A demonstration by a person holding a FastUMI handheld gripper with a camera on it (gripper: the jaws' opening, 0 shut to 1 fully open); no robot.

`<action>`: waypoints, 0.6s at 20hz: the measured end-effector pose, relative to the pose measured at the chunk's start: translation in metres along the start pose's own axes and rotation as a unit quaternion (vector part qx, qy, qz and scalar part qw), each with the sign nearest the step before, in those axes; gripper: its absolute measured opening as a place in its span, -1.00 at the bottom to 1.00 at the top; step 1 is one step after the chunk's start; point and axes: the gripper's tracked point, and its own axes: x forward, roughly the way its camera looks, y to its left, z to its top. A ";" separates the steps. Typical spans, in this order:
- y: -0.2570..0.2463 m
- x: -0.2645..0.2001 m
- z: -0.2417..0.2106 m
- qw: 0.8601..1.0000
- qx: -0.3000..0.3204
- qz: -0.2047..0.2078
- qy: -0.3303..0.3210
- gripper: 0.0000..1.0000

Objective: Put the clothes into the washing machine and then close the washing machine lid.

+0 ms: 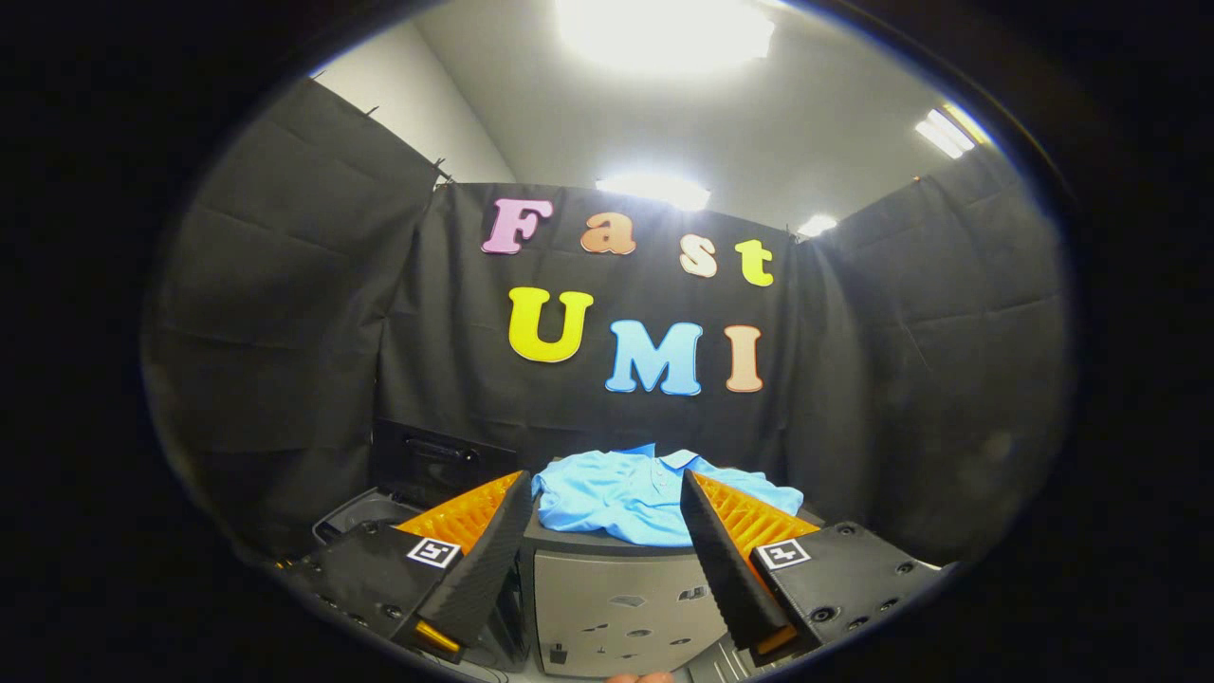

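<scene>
The claw (607, 531) is released, its two fingers (493, 550) spread wide apart with nothing between them but open air. Just ahead of the fingers and framed by the gap stands a grey cabinet (616, 607), its front panel facing the claw. On top of the cabinet lies a light blue polo shirt (626, 498), folded loosely, its collar toward the black cloth wall (455, 379) behind. The fingertips reach up to either side of the shirt without touching it. To the left of the cabinet, beyond the left finger, sits a dark washing machine (365, 512) with its lid (436, 455) raised upright against the wall.
</scene>
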 end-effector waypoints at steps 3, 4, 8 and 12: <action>-0.011 0.018 0.013 1.000 0.014 -0.007 0.001 0.95; -0.015 0.025 0.016 1.000 0.016 -0.010 0.002 0.94; -0.030 0.059 0.028 1.000 0.010 -0.014 0.002 0.95; -0.042 0.101 0.030 0.998 0.049 -0.010 0.023 0.94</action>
